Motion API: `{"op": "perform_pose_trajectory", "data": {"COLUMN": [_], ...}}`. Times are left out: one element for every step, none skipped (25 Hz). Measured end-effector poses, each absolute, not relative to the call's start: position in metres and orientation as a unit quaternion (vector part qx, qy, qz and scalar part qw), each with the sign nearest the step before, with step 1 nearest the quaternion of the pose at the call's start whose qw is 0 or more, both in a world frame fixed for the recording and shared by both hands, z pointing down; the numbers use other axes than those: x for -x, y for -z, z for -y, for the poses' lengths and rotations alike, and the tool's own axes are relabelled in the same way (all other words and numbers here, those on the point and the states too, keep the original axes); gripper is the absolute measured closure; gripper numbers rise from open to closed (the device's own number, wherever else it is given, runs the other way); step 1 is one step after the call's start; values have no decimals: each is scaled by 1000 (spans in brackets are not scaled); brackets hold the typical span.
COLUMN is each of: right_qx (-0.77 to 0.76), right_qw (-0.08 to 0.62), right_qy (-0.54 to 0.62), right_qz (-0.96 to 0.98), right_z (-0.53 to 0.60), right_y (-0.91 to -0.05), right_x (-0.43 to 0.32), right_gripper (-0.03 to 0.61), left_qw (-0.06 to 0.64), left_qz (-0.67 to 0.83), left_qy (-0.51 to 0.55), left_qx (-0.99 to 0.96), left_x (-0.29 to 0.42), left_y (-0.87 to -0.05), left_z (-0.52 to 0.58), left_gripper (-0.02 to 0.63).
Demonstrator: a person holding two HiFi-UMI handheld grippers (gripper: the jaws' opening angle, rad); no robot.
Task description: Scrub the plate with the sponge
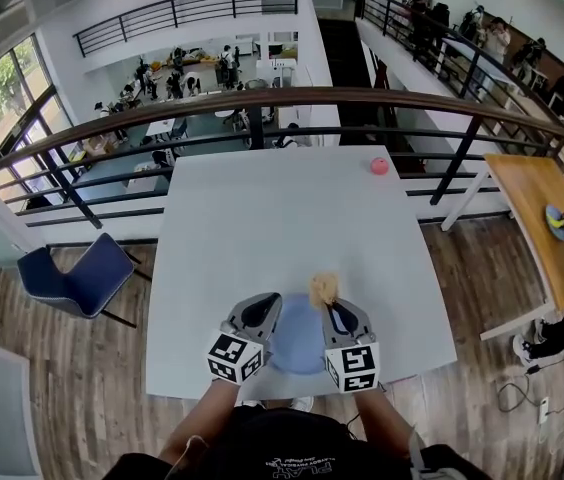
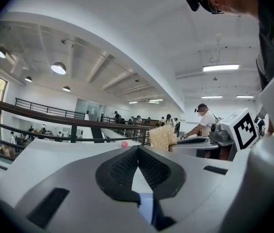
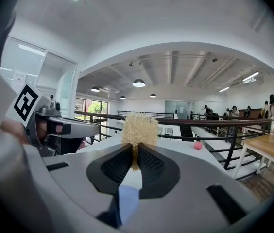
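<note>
A light blue plate point(image 1: 297, 346) lies on the white table point(image 1: 282, 218) near its front edge, between my two grippers. My right gripper point(image 1: 338, 314) is shut on a straw-coloured fibrous sponge point(image 1: 323, 288), which sticks out past the jaws just beyond the plate's far rim. In the right gripper view the sponge point(image 3: 139, 129) stands up between the pads of the right gripper point(image 3: 133, 150), and a strip of plate point(image 3: 126, 200) shows below. My left gripper point(image 1: 261, 312) sits at the plate's left side. Its tips point(image 2: 137, 148) meet with nothing between them, above the plate point(image 2: 145, 208).
A small pink ball point(image 1: 379, 165) rests at the table's far right corner. A dark railing point(image 1: 262, 98) runs just behind the table. A blue chair point(image 1: 82, 278) stands left of it. A wooden table point(image 1: 542, 208) with a person working stands to the right.
</note>
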State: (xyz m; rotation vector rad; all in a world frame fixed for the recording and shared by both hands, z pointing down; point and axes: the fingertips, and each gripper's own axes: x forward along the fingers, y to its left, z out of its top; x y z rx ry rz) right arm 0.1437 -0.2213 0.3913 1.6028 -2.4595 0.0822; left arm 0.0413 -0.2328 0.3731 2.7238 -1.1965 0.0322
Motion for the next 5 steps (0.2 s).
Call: {"op": "perform_pose_trajectory", "data": {"right_qx": [-542, -541, -540, -539, -538], "right_qw": [104, 106, 109, 112, 115], "right_qy": [-28, -27, -27, -27, -27], "right_qz": [833, 834, 834, 834, 835], "right_z": [220, 219, 218, 217, 217], "right_y": [-391, -392, -392, -393, -394], "right_x": [-141, -139, -137, -135, -133], "right_gripper": [534, 534, 534, 534, 534], "left_qw": [84, 84, 85, 85, 86], "left_qz": [401, 401, 402, 402, 403], "left_qy": [-11, -11, -11, -11, -11], "left_qx": [-912, -912, -912, -912, -911], "left_x": [-39, -37, -35, -33, -31], "left_y": [-373, -373, -374, -374, -375], "left_z": [232, 232, 231, 231, 231], "left_gripper": [601, 601, 601, 601, 601]}}
